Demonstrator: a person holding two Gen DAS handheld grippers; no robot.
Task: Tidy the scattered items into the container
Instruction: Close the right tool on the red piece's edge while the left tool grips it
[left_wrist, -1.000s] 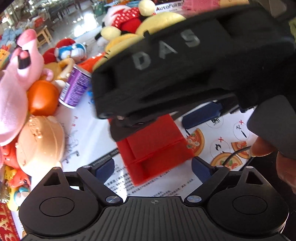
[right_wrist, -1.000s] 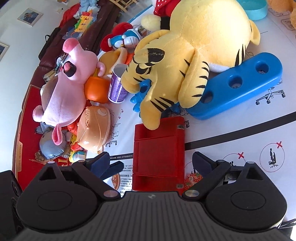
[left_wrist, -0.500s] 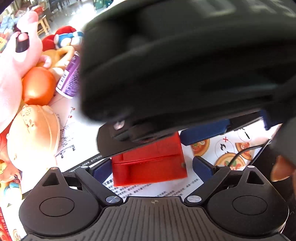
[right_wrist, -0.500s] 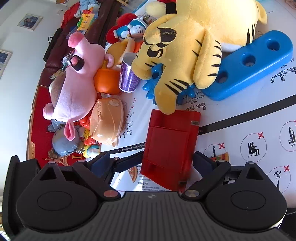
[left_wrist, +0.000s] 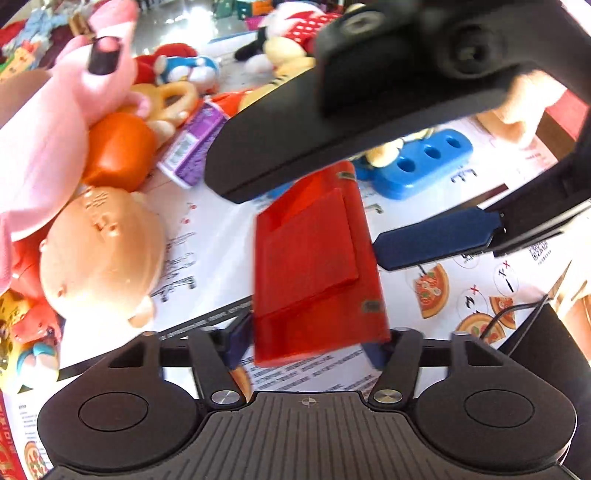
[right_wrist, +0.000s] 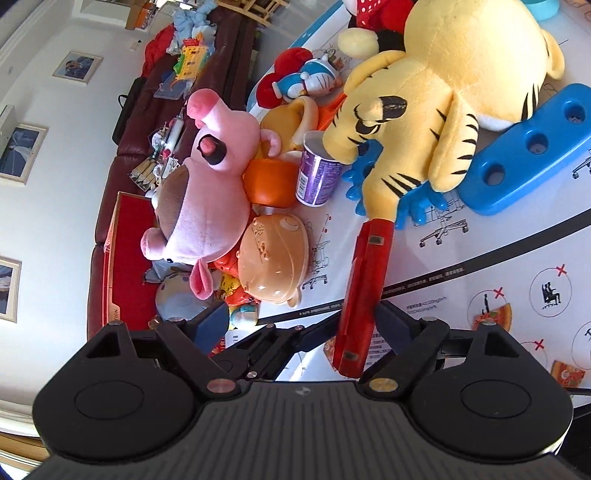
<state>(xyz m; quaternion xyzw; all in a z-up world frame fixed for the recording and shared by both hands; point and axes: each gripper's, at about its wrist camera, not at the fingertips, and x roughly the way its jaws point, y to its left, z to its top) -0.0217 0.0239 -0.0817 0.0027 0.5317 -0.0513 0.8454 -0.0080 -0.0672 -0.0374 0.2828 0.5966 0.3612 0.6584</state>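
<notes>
A flat red plastic case (left_wrist: 310, 266) sits between the fingers of my left gripper (left_wrist: 310, 347). The jaws are closing, and both blue pads touch its long sides. In the right wrist view the red case (right_wrist: 364, 295) is tipped up on its edge above the white printed mat (right_wrist: 480, 236). My right gripper (right_wrist: 299, 317) is above it with jaws wide but closing. The case lies close to that gripper's right finger (right_wrist: 391, 321) and is not pinched. One blue finger (left_wrist: 436, 240) of the right gripper crosses the left wrist view over the case.
Toys crowd the mat: a yellow plush tiger (right_wrist: 443, 96), a pink plush pig (right_wrist: 207, 199), a purple cup (right_wrist: 317, 173), an orange cup (right_wrist: 271, 181), a tan toy head (right_wrist: 273, 258) and a blue block with holes (right_wrist: 528, 147). A red box with a gold rim (right_wrist: 125, 258) lies at the left.
The red case went from lying flat on the mat to tipped up on edge. The left jaws narrowed onto its sides. The right gripper rose, and its view rolled.
</notes>
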